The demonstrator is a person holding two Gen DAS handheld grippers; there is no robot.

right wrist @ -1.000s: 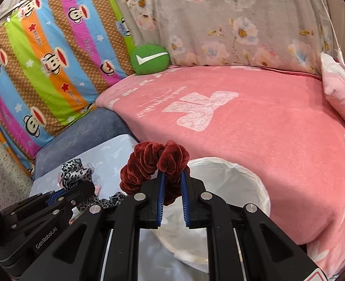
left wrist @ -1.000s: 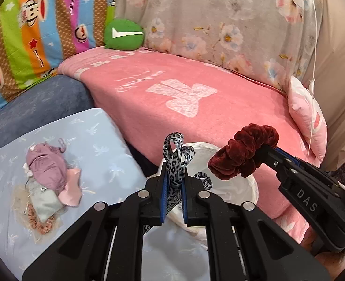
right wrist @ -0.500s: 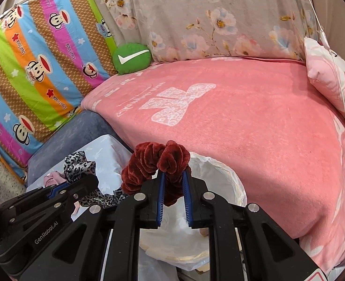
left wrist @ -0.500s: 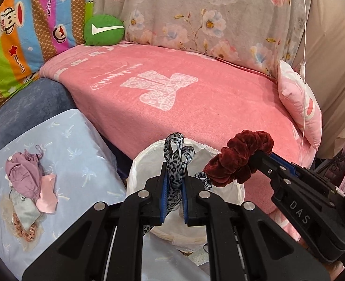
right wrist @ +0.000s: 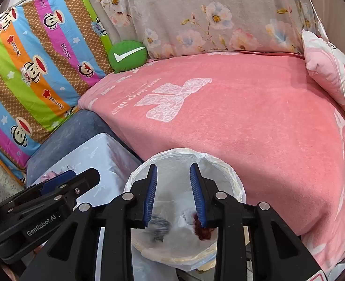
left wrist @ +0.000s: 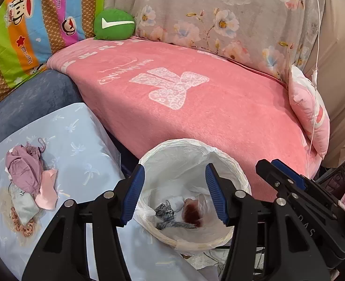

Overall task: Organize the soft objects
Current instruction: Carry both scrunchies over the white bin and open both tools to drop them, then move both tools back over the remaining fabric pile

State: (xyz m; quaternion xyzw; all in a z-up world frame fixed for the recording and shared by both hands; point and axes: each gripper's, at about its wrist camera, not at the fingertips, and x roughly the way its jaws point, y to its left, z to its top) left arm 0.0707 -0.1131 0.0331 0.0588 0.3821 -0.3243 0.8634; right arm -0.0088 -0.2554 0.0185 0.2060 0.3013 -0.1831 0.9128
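Observation:
A white bag-lined basket (left wrist: 239,178) (right wrist: 239,187) stands against the pink bed. Inside it lie the leopard-print scrunchie (left wrist: 166,213) (right wrist: 159,226) and the dark red scrunchie (left wrist: 192,213) (right wrist: 201,230), both blurred. My left gripper (left wrist: 174,182) hangs over the basket, its jaws opening with nothing between them. My right gripper (right wrist: 173,183) is beside it above the basket, jaws also opening and empty. Each gripper shows in the other's view: the right one (left wrist: 287,178) at the right, the left one (right wrist: 74,180) at the left.
A pile of soft items (left wrist: 28,182) lies on a light blue sheet (left wrist: 78,145) to the left. The pink blanket (left wrist: 195,98) covers the bed behind. A green cushion (left wrist: 113,24), a pink pillow (left wrist: 313,114) and hanging fabrics border it.
Both grippers have opened and let go of their scrunchies, which have dropped into the basket. The two grippers shifted slightly over the basket.

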